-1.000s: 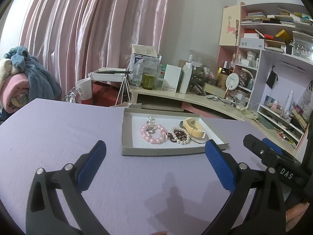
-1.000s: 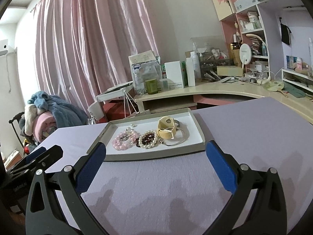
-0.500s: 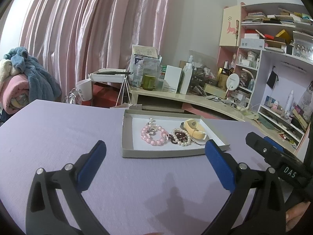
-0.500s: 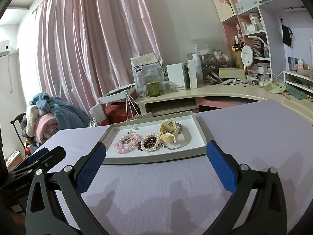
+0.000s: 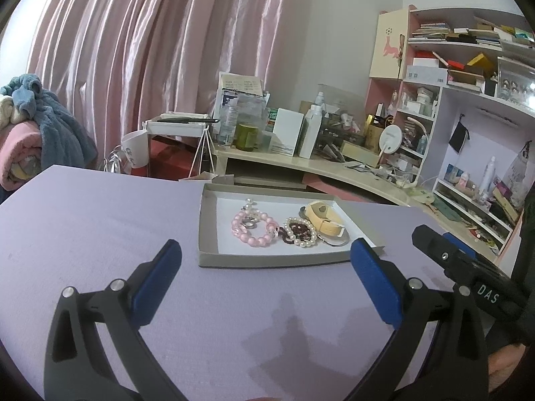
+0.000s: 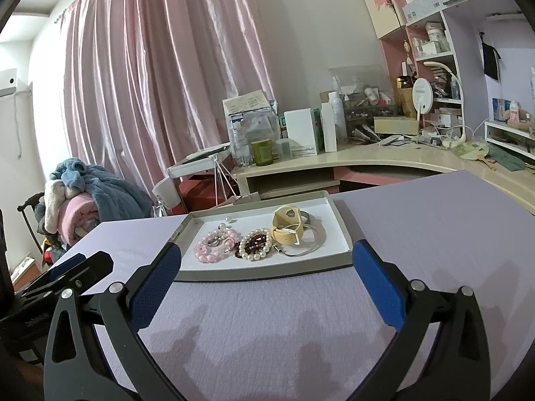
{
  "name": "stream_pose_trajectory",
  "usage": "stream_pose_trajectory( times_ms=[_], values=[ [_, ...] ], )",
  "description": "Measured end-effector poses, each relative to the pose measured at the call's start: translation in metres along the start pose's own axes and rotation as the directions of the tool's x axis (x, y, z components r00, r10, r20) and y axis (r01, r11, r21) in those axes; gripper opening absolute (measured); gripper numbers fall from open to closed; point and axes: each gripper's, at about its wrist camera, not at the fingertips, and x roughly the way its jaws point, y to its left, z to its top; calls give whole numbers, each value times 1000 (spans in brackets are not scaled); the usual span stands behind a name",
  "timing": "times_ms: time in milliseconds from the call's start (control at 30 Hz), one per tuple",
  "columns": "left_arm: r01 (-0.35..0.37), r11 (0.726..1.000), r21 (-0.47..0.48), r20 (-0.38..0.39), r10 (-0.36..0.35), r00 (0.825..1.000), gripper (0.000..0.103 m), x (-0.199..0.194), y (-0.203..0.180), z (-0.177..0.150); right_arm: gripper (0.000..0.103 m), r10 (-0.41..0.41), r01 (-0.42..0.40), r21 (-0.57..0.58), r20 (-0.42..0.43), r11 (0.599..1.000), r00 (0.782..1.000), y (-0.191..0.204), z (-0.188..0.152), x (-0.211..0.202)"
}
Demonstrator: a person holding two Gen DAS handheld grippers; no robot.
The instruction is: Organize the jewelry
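Your left gripper (image 5: 264, 277): spread, empty | your right gripper (image 6: 265, 277): spread, empty | both just short of the tray (image 6: 267, 271) | pink bracelet (image 6: 215, 246) inside it

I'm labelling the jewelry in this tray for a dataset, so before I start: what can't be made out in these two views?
- Silver ring on the pink bead bracelet: too small in both views to tell its type.
- Dark red beads: partly covered by the pearl bracelet, so whether they form one strand is unclear.
- Silver bangle: partly hidden under the cream watch strap.
- Tray: near corners blocked by the right gripper jaws.
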Motion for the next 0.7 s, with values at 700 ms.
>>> stream_pose_trajectory(
  times_ms=[700],
  values=[
    [2,1000,3,3,-2,1000,101,-2,-1,0,102,1,-1,-2,1,1000,1000,0,0,0]
  ],
)
